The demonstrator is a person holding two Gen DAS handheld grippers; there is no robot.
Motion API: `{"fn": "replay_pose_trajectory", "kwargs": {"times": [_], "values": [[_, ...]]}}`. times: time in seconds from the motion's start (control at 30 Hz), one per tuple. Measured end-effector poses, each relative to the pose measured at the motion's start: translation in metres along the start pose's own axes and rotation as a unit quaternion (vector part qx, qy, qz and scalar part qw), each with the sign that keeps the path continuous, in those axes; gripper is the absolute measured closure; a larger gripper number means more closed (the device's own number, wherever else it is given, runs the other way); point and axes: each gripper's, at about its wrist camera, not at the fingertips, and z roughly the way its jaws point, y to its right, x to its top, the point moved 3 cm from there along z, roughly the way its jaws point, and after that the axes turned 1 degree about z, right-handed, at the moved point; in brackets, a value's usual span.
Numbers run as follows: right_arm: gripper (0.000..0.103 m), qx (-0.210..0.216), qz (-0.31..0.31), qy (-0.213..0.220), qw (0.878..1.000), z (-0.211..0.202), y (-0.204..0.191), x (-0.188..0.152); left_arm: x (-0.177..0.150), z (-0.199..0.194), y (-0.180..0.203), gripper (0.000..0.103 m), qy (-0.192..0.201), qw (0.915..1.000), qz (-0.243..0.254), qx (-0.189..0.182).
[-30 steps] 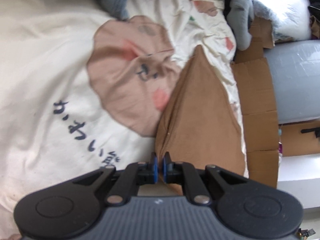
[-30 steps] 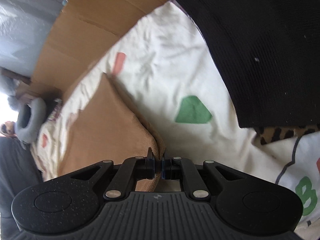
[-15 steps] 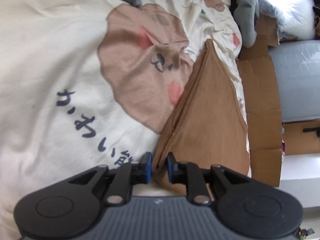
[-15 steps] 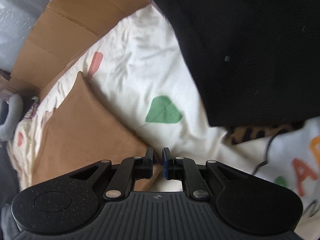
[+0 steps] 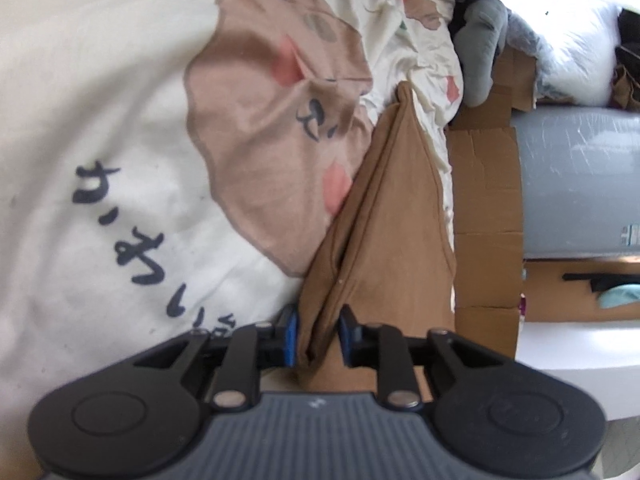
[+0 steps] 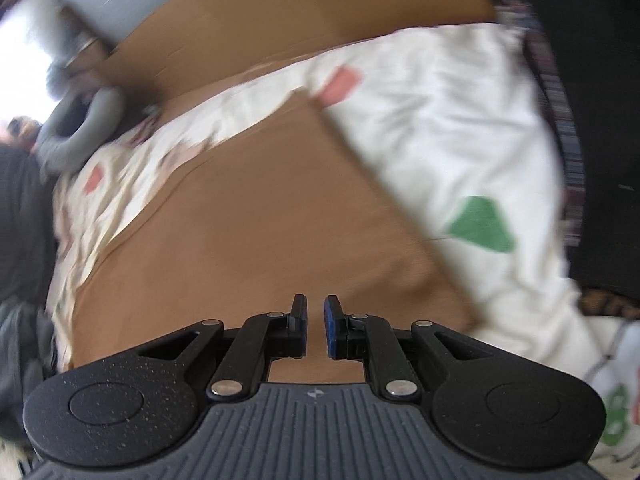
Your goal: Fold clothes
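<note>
Both tongs, left (image 5: 316, 336) and right (image 6: 316, 332), gape over my folded brown garment (image 5: 392, 240); next, I'd smooth it.

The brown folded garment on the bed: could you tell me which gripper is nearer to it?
Left. The left gripper stands open with the brown garment's corner between its fingers; the right gripper, also open, hovers over the cloth, grasping nothing.
</note>
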Motion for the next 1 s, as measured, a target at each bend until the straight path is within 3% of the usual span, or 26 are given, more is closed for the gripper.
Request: {"fn": "replay_pose_trajectory", "kwargs": {"times": [0.03,0.23,0.53,0.77,1.0], "values": [[0.094,0.008,-0.013,-0.005,1.0,0.004,-0.011,-0.002,0.0,0.0,0.0,0.094,-0.004,1.0,-0.003,-0.007],[0.094,0.046,-0.086,-0.046,0.994,0.028,-0.068,-0.025,0.001,-0.008,0.017,0.095,-0.006,0.9997,0.005,-0.024],[0.094,0.077,-0.183,-0.092,0.976,0.054,-0.138,-0.065,0.008,-0.015,0.044,0.096,-0.007,0.9992,0.012,-0.037],[0.095,0.049,-0.22,-0.135,0.965,0.068,-0.145,-0.109,0.008,-0.021,0.052,0.096,-0.005,0.999,0.011,-0.043],[0.091,0.027,-0.228,-0.142,0.963,0.056,-0.138,-0.123,0.008,-0.023,0.057,0.096,-0.003,0.9988,0.023,-0.043]]}}
